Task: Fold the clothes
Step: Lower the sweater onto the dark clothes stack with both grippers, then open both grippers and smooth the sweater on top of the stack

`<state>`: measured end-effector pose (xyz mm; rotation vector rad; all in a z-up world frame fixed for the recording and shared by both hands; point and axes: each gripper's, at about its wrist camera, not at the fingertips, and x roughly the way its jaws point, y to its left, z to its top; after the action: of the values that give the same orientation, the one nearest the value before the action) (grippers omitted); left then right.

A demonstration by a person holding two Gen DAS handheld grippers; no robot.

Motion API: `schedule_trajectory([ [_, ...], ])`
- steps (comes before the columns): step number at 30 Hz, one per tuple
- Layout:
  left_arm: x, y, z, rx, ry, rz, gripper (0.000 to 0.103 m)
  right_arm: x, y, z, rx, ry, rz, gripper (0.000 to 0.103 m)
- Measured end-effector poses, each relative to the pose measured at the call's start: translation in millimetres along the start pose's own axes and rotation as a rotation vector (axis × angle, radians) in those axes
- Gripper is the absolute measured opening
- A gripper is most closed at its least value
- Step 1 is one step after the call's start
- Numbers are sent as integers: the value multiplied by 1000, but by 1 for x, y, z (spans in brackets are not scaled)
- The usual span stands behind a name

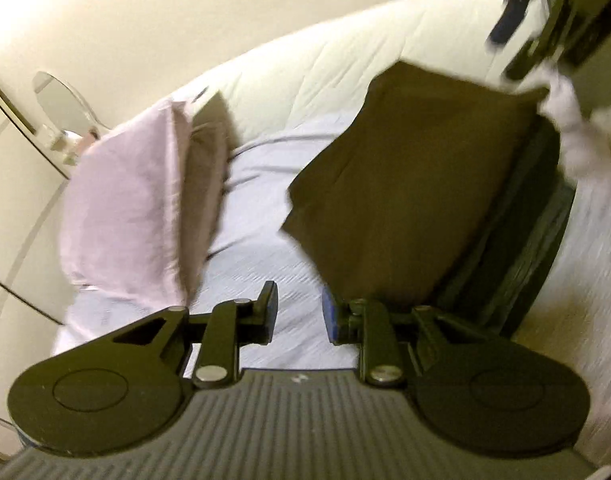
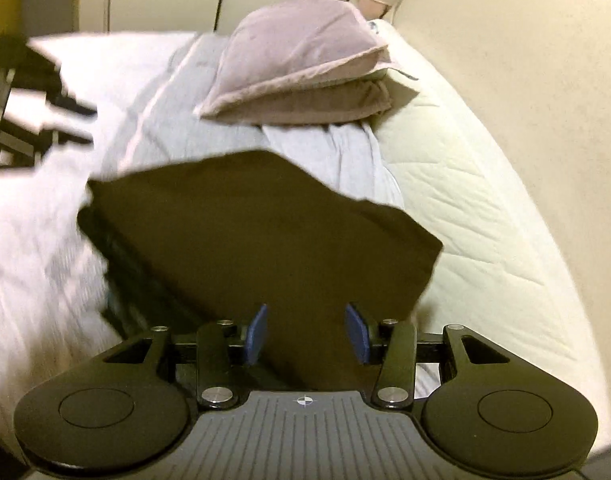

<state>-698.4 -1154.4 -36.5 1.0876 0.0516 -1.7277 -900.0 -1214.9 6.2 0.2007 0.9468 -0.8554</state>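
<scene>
I am looking at the dark olive-brown folded cloth garment (image 2: 261, 232), which is lying on the bed's pale blue-grey sheet (image 2: 209, 136) on top of a darker, blackish-green folded piece (image 1: 533, 240) peeking out along its edge. In the right wrist view it is filling the centre, its near end running down between the blue pads (image 2: 257, 334) of the right tongs (image 2: 305, 334), which are standing released, not pinching; whether they are touching the fabric I cannot tell. The left tongs (image 1: 298, 312) are also gaping, holding nothing, with the garment at about 1 o'clock.

I judge I am squaring or stacking this fold. To do it well, I am aiming to lower both tongs onto matching corners, pinch every layer and keep the edges aligned.

At 11 o'clock in the left view, a pale pink pillow (image 1: 121, 208) is resting on a brown one (image 1: 209, 152). A cream quilted mattress (image 2: 465, 184) is showing at 2 o'clock in the right view.
</scene>
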Motion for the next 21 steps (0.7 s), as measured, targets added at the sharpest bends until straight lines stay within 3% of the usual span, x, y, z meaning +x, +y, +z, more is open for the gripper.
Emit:
schedule_trajectory([
  [2,16,-7,10,-14,15,-37,22,25,-10,3,26,14,42,45],
  [4,43,-24,11,10,91,-76,21,56,-17,-6,38,69,96,45],
  [6,55,-27,11,17,147,-99,21,78,-33,-19,103,133,205,45],
  [10,57,-14,20,3,189,-101,21,77,-66,-8,157,154,335,45],
  [15,88,23,59,-95,193,-78,21,85,-123,27,235,36,312,45],
  [18,124,31,85,-116,176,-106,21,124,-145,40,256,42,279,45],
  [21,167,29,93,-120,208,-138,21,165,-167,35,336,94,280,45],
])
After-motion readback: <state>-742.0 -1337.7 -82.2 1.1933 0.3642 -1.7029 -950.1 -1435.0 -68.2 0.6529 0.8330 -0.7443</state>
